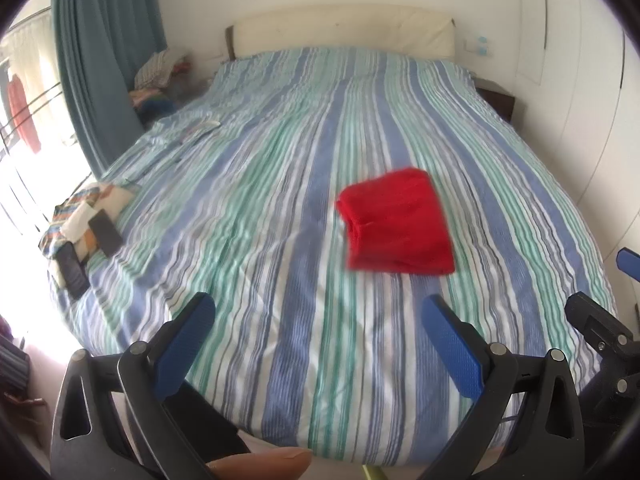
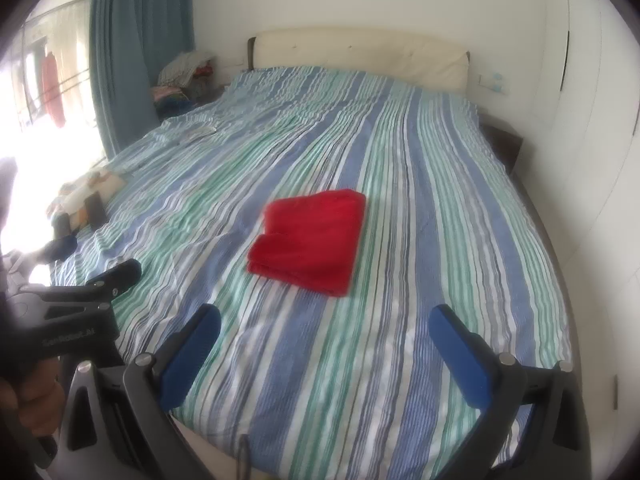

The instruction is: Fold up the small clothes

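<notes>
Left wrist view: left gripper (image 1: 318, 312) jaws released, empty. Red garment (image 1: 398, 222) lies folded on the striped bed (image 1: 248, 208), at 1 o'clock, well apart.

Right wrist view: right gripper (image 2: 326, 324) jaws released, empty; garment (image 2: 310, 240) at 12 o'clock. Phones (image 2: 96, 208) at 10 o'clock.

Risk: pinching only the top layer would pull the fold open.

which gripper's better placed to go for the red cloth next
Probably right. The folded red garment lies almost straight ahead of the open right gripper, whereas it sits off to the right of the open left gripper. Neither touches it.
</notes>
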